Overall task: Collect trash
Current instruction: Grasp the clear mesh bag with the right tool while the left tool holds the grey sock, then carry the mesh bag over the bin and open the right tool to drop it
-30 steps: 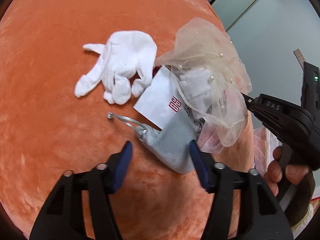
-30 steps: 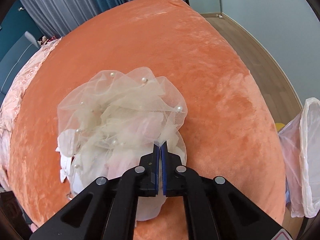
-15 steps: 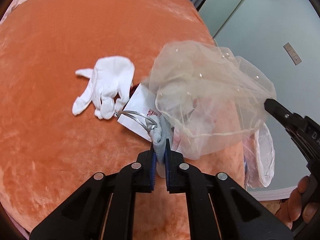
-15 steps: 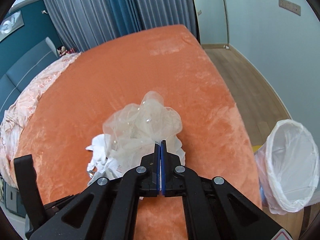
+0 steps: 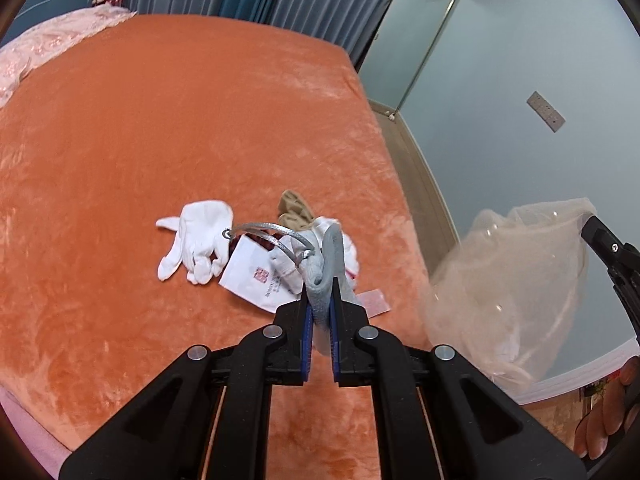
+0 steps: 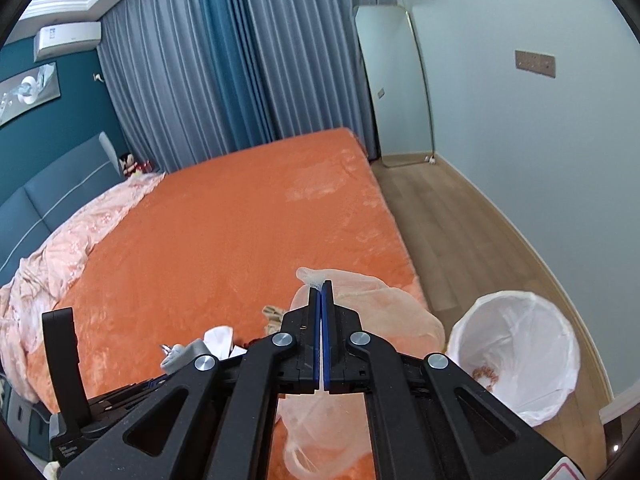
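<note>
An orange plush bed cover (image 5: 168, 128) carries a white cloth glove (image 5: 196, 236) and a white paper card with a red stamp (image 5: 256, 276). The black tongs (image 5: 320, 312) have blue pads and pinch a grey fabric pouch (image 5: 328, 268). The sheer beige tulle is dotted with pearls (image 5: 516, 280).

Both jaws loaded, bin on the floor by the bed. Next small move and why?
Probably swing the right gripper rightward until the sheer tulle hangs over the white-lined bin, then open. Its jaws are shut on the tulle's edge, the bin stands open just right of it, and the tulle is clear of the orange bed. The left gripper, clamped on the grey pouch, can follow.
</note>
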`<action>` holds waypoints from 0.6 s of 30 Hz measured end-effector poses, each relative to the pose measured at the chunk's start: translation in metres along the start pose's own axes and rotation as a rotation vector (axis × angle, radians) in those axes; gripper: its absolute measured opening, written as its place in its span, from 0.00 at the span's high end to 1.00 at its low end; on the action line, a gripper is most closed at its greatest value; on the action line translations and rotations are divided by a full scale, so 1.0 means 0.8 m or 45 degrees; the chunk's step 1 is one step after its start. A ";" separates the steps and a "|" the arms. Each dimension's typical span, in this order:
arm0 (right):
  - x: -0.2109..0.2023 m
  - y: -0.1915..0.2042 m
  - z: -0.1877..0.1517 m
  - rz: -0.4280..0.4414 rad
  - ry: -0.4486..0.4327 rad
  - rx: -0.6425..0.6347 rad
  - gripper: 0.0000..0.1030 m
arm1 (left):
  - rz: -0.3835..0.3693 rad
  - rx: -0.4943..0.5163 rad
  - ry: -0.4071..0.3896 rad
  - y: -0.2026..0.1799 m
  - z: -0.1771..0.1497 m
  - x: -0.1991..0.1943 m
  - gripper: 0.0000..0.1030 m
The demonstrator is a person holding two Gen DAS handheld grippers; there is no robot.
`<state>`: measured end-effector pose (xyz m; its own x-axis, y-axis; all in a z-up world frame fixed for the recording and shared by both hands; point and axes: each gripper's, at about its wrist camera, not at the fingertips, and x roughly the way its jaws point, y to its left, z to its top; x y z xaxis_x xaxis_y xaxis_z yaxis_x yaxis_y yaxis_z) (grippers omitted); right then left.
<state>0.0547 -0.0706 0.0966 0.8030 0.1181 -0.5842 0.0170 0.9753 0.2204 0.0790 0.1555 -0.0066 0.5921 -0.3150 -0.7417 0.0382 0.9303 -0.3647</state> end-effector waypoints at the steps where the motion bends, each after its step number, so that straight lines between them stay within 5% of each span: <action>1: -0.008 -0.005 0.003 -0.004 -0.014 0.006 0.99 | -0.007 0.015 -0.010 -0.007 0.002 -0.005 0.94; 18: -0.105 -0.111 0.026 -0.141 -0.162 0.093 0.99 | -0.179 0.315 -0.052 -0.193 0.003 -0.029 0.93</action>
<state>-0.0015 -0.1706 0.1425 0.8628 -0.0184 -0.5052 0.1490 0.9642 0.2193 0.0614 0.0192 0.0681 0.5987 -0.4412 -0.6685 0.3146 0.8971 -0.3104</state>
